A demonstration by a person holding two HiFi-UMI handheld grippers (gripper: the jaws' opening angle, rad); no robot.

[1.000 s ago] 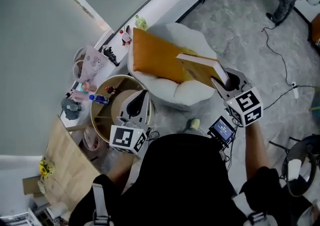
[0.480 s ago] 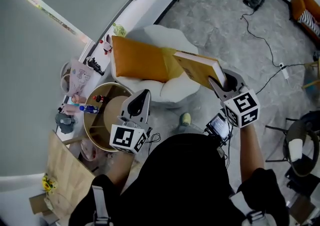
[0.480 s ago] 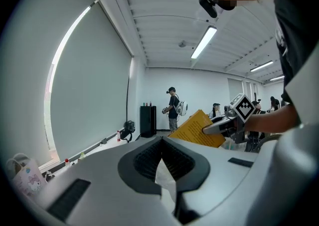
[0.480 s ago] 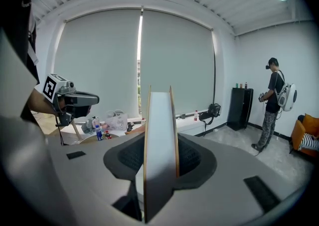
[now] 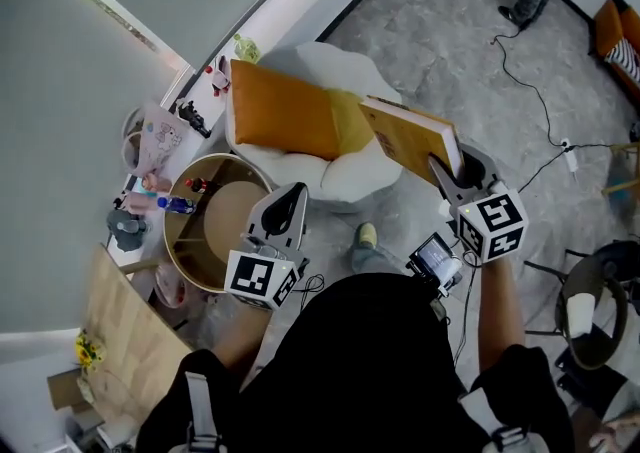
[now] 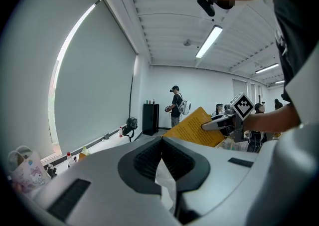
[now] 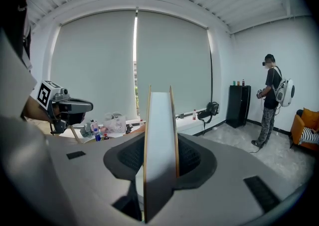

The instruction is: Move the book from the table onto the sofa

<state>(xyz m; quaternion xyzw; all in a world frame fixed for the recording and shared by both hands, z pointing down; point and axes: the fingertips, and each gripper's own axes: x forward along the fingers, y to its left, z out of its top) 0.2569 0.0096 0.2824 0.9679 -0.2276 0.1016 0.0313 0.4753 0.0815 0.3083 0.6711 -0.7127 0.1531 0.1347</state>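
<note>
- The right tongs (image 5: pixel 441 169) are pinching the book (image 5: pixel 408 136) by its edge, holding it tilted at the white sofa's (image 5: pixel 345 173) edge.
- The left tongs (image 5: pixel 293 196) are pressed together, empty, hovering just beside the round desk (image 5: pixel 225 226).
- An orange cushion (image 5: pixel 285 111) is lying on the sofa beyond both tongs.
- Grey stone floor (image 5: pixel 450 31) is spreading beyond the right tongs.

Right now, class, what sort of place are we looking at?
Probably a studio dressed as a living room: a white sofa with an orange cushion, a round table, and cables trailing across the floor.
</note>
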